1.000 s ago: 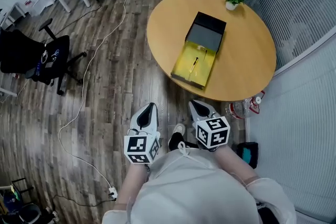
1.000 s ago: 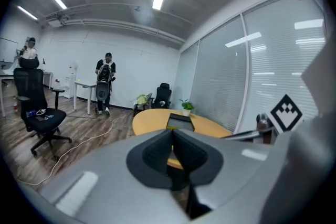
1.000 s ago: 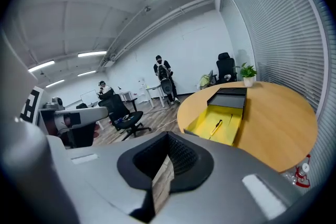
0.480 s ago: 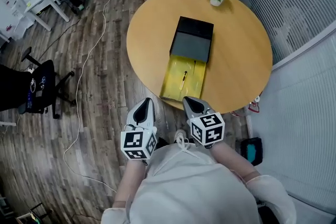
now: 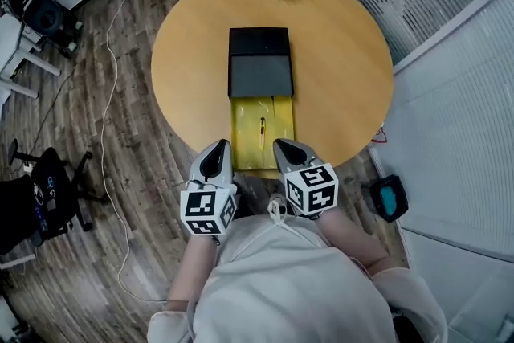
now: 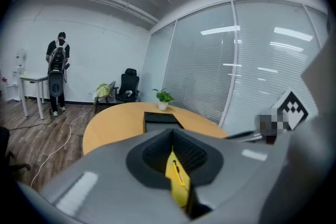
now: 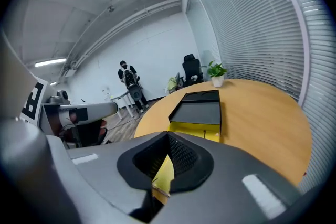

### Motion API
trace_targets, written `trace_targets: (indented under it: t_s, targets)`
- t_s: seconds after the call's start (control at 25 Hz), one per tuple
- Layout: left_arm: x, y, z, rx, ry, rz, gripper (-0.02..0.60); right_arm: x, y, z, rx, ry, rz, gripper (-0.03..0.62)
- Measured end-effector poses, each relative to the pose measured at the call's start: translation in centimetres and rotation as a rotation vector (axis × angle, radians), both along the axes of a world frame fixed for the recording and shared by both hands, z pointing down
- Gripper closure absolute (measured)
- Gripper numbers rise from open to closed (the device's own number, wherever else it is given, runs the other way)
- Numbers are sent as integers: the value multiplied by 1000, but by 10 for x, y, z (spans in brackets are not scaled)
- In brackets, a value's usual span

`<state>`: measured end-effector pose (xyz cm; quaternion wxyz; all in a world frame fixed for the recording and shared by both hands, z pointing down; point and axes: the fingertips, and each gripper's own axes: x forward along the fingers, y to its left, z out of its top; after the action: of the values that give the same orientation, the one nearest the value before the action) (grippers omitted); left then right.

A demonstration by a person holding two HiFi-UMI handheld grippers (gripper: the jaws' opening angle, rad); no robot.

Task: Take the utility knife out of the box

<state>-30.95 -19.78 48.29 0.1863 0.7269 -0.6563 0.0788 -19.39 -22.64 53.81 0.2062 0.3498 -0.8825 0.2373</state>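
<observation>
Jaws closed, empty on both: left tool, right tool, poised at near edge of round wood-grain surface. Just ahead, between them, nearer right tool: utility knife, slim, long axis pointing away from person. Lies in glossy yellow tray, slid out from matte black box sleeve.
</observation>
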Motion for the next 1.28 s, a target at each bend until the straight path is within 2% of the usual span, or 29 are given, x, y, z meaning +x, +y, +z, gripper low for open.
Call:
trace_targets:
  t_s: [0.2,0.36,0.68,0.72,0.76,1.0,1.16,1.28]
  targets:
    - [-25,-41,-6,-9,12,100,575,-8,-22,1,-30,25,133,594]
    - [-38,-61,-7,-13,6,171,575,-20,-30,16,-82,81,173,594]
    - [-60,-81,27,-80,62,225,575,-43,-42,94,-261,254,187,591]
    - [-63,-83,30,-88,67,232,575,-45,-44,102,-277,270,194,562]
    - [-65,-83,33,-96,70,237,575,-46,-46,110,-293,283,200,495]
    - [-85,-95,54,-135,55,261,575,-48,-58,146,-368,369,246,430]
    - [-95,-103,76,-172,58,255,575,-50,-65,166,-427,395,248,441]
    - [-98,-101,88,-198,65,258,575,-47,-66,175,-438,445,249,449]
